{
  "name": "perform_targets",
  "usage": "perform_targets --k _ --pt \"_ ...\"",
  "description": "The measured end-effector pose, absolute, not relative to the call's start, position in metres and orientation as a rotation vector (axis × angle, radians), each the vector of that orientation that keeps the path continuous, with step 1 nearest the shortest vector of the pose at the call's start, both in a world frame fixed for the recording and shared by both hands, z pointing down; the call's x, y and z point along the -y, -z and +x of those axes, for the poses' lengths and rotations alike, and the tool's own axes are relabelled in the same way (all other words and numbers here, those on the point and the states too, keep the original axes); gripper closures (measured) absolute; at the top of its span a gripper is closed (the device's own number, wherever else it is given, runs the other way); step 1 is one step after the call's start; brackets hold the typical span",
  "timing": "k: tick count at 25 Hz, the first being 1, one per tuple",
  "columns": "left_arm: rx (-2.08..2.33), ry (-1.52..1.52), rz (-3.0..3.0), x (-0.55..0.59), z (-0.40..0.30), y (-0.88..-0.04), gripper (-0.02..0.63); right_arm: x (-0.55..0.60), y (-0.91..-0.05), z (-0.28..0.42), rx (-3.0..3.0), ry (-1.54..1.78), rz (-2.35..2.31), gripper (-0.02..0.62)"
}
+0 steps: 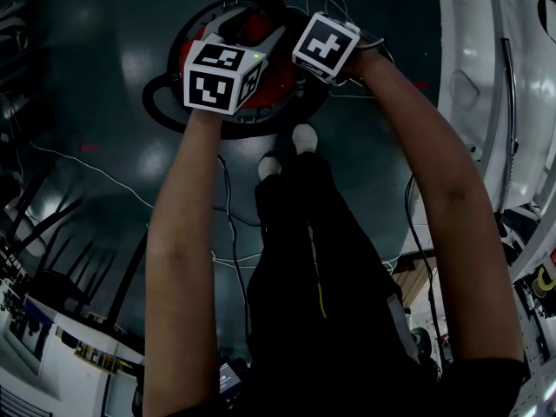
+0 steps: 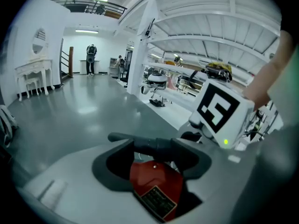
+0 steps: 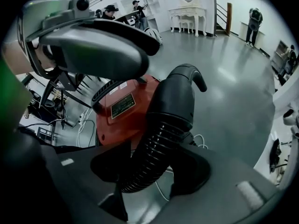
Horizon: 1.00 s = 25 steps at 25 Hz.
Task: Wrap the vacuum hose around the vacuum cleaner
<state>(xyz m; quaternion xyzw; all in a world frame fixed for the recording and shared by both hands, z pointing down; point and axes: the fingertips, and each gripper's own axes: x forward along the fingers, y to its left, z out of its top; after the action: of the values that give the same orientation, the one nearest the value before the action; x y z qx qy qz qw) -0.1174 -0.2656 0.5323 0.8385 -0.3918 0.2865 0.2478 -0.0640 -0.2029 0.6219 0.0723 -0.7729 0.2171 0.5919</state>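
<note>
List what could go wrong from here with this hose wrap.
The right claw clamps the ribbed hose near its smooth cuff. A sharp pull could kink it or slip it free.
The left claw stands open over the red vacuum cleaner, a dark tube across its tips. Closing there may catch it crookedly.
Loose cables on the floor near the shoes could snag.

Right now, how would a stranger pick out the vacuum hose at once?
On the dark floor stands a round red vacuum cleaner. Beside it, the hose passes between the jaws of the right gripper. Only it is black, thick and ribbed; the cables nearby are thin and white.
</note>
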Motion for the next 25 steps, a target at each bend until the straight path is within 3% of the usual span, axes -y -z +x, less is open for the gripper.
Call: perform_targets --k 4,13,22,24,25 --pt "1.021 -0.799 2.296 0.277 -0.103 -0.539 0.371 0.202 -0.621 -0.065 1.817 -0.506 0.181 0.337" --pt "0.912 -0.816 2.308 0.282 -0.086 -0.551 0.307 0.204 -0.619 -0.066 1.858 -0.529 0.217 0.333" --pt "0.897 -0.848 2.288 0.289 -0.083 -0.55 0.324 0.213 -0.614 -0.062 1.807 -0.504 0.351 0.317" --pt "0.911 -0.84 2.279 0.291 -0.083 -0.55 0.332 0.218 -0.606 -0.066 1.821 -0.461 0.345 0.229" --pt "0.917 -0.84 2.275 0.291 -0.083 -0.55 0.335 0.218 -0.603 -0.067 1.826 -0.482 0.338 0.228"
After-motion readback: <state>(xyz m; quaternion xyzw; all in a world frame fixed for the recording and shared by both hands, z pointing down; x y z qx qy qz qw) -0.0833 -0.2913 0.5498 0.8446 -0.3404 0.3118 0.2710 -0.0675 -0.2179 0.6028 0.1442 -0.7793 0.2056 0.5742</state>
